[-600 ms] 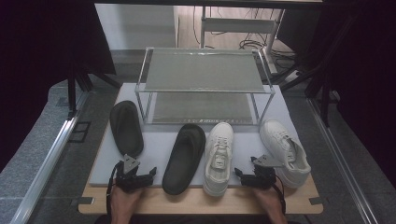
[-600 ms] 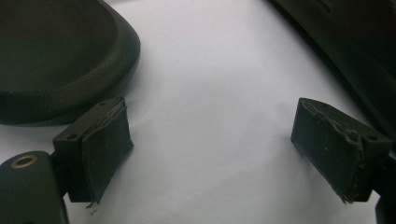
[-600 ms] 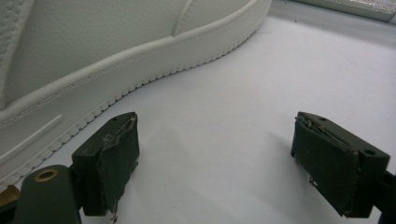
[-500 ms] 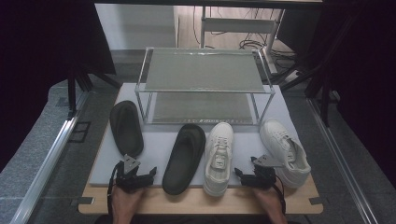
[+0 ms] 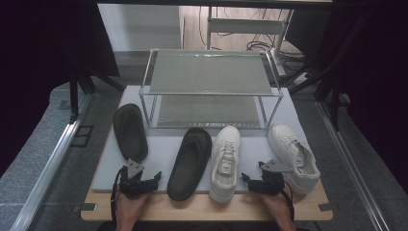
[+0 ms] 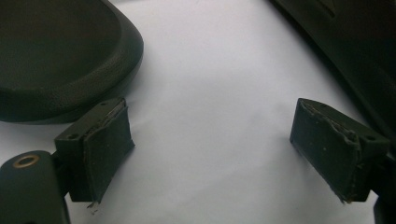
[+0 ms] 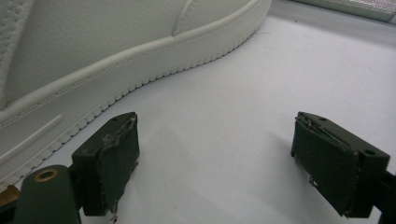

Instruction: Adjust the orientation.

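On the white mat [image 5: 159, 159], in front of the two-tier rack [image 5: 210, 86]: four shoes lie in a row, none on a shelf.
Left slipper [image 5: 130, 131]: at the rack's near-left corner, toe toward the rack.
Right slipper [image 5: 191, 155]: just in front of the rack, beside the left sneaker [image 5: 226, 161].
Right sneaker [image 5: 293, 155]: off the rack's near-right corner.
Left gripper [image 5: 153, 179]: released, jaws wide apart with nothing between them, low on the mat between the two slippers.
Right gripper [image 5: 246, 179]: released too, empty, between the two sneakers.
Step in hand: likely the start, each gripper poised before a first pick.
Next move: each gripper probably needs to turn onto a shoe's edge and clench before lifting toward the rack.
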Motion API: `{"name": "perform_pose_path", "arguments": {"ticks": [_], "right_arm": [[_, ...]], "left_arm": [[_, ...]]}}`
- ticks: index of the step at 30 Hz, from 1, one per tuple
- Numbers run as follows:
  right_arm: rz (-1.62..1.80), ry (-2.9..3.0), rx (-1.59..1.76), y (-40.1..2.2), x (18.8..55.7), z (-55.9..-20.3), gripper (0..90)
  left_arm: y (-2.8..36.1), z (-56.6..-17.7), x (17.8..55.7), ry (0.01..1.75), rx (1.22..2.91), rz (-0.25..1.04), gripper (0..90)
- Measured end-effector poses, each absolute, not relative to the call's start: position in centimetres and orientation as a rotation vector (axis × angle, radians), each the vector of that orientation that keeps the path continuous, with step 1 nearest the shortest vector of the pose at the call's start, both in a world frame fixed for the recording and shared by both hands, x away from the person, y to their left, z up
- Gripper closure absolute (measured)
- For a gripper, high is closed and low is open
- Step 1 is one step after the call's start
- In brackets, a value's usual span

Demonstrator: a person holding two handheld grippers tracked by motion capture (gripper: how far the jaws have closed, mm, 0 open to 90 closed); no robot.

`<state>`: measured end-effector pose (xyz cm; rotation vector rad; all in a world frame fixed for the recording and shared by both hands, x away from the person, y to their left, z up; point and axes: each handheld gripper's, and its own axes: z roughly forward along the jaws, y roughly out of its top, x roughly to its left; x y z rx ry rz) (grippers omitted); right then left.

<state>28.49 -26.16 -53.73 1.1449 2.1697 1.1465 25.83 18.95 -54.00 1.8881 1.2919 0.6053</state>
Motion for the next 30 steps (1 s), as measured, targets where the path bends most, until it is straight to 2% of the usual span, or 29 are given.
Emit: {"name": "perform_pose_path", "arguments": {"ticks": [14, 30], "right_arm": [[1.143, 2.168, 1.144, -26.1, 28.5, -53.7, 14.9], [1.142, 2.168, 1.144, -26.1, 28.5, -53.7, 15.0]], "left_arm": [[18.9, -53.5, 26.1, 1.314, 1.859, 0.566, 13.9], [19.4, -50.5, 27.9, 1.296, 1.863, 0.611, 20.7]]}}
